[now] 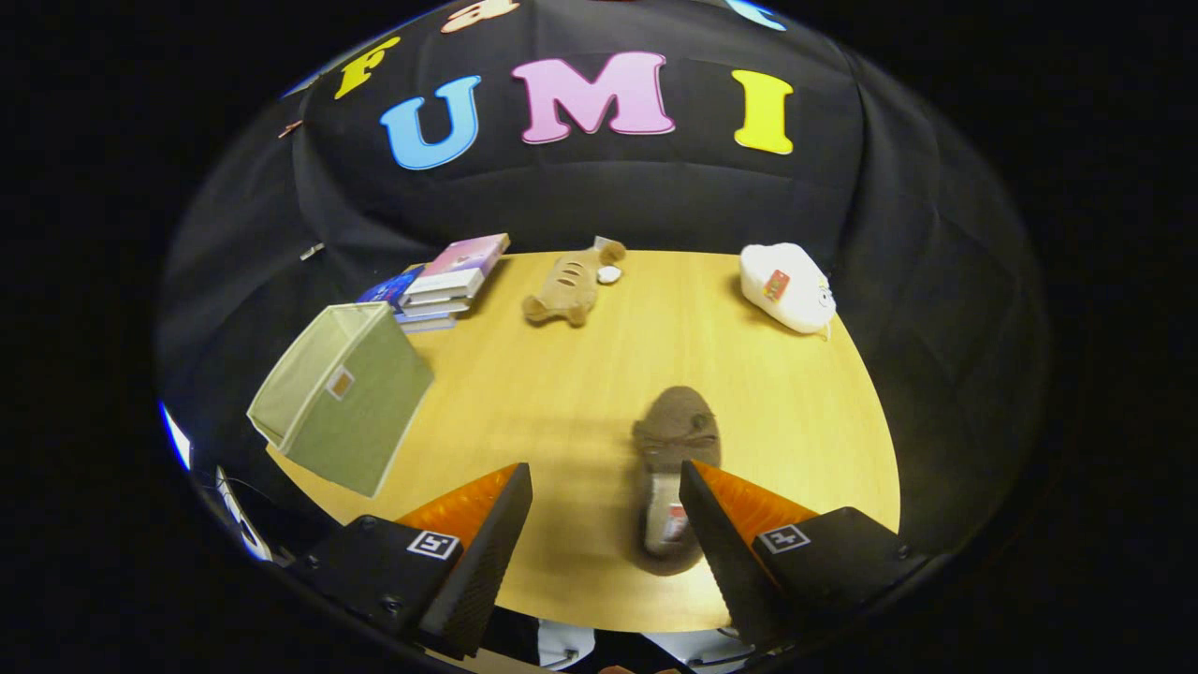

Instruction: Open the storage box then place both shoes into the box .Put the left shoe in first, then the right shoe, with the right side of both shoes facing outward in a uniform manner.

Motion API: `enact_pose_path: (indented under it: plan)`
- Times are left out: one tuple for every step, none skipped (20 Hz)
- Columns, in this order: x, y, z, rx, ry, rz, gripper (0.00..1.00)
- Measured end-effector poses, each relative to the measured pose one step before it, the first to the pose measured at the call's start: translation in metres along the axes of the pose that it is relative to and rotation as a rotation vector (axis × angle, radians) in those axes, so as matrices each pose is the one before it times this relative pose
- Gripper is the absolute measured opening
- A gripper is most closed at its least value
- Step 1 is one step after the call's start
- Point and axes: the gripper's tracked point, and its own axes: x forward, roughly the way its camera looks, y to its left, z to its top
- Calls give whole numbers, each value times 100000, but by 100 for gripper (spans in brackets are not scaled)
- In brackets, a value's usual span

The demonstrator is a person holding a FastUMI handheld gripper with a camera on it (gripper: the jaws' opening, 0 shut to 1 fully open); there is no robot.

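Observation:
A brown fuzzy shoe [672, 449] lies on the wooden table [562, 393], toe pointing away, its heel end partly hidden behind my right finger [711, 524]. My gripper [606, 487] hovers above the table with its fingers wide apart and nothing between them. The shoe sits just inside the right finger. A green fabric storage box [342, 398] stands at the table's left edge, tilted, its open top turned to the left and away from the fingers. I can see one shoe here.
A stack of books [447, 281] lies at the far left of the table. A tan plush toy [566, 285] rests at the far middle, and a white plush toy [786, 285] at the far right. Black cloth walls surround the table.

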Motion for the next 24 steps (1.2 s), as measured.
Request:
enact_pose_path:
  plan:
    - [800, -1715, -1097, -119, 2362, -1559, 99]
    - [842, -1349, -828, -79, 2270, -1448, 99]
    - [901, -1027, -681, -146, 2193, -1031, 99]
    - [891, -821, -570, 69, 2512, -803, 99]
    - [1021, -498, -449, 431, 1897, -68, 99]
    - [1041, -477, -290, 508, 1406, -43, 99]
    - [1115, -326, -403, 224, 1748, -67, 99]
    - [1140, -270, -276, -308, 1806, -253, 99]
    - [1103, -153, -331, -344, 1702, -413, 99]
    - [1059, -257, -234, -261, 1493, -512, 99]
    - [785, -295, -124, 410, 1534, -564, 99]
    - [737, -97, 58, 1329, 533, 74, 99]
    - [571, -185, 293, 1104, -606, -58, 99]
    - [636, -396, 120, 1533, 336, -618, 99]
    - [507, -17, -146, 2837, 1042, 662, 97]
    - [342, 452, -54, 3920, 1123, 1994, 94]
    - [235, 519, 59, 3693, 1096, 1923, 81]
    - [170, 497, -103, 2615, 971, 2065, 73]
    - [108, 23, -48, 1207, 705, -270, 60]
    - [51, -425, 184, 172, -368, -1506, 47]
    - [-54, -255, 29, 830, -313, -1572, 33]
    - [58, -156, 87, 569, 53, -1259, 25]
    - [105, 101, 98, 359, -227, -294, 15]
    - [88, 131, 32, -817, 169, 838, 11]
